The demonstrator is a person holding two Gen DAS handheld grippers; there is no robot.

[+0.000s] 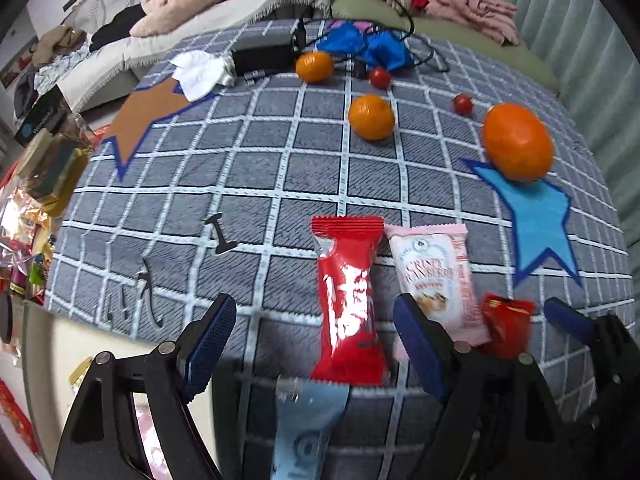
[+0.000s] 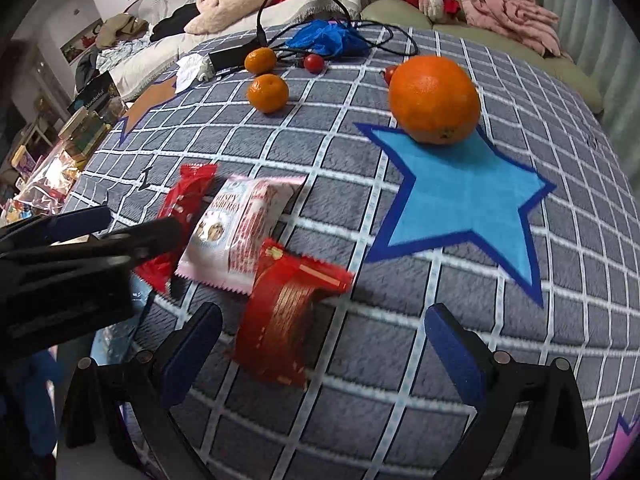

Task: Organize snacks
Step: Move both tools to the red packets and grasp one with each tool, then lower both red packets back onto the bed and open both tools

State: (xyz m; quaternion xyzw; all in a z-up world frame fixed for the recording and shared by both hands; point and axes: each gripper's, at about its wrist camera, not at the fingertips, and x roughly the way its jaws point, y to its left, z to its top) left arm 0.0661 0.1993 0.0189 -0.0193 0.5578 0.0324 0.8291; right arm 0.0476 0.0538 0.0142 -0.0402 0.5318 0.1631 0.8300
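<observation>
Three snack packets lie side by side on the grey checked cloth: a long red packet, a pink-white packet and a small red packet. A light blue packet lies just below the long red one. My left gripper is open, its jaws either side of the long red packet. In the right wrist view my right gripper is open around the small red packet, beside the pink-white packet and the long red packet.
A large orange sits at the tip of a blue star. Two mandarins, cherry tomatoes, a black adapter with cables, a tissue and a blue bag lie farther back. Clutter borders the left edge.
</observation>
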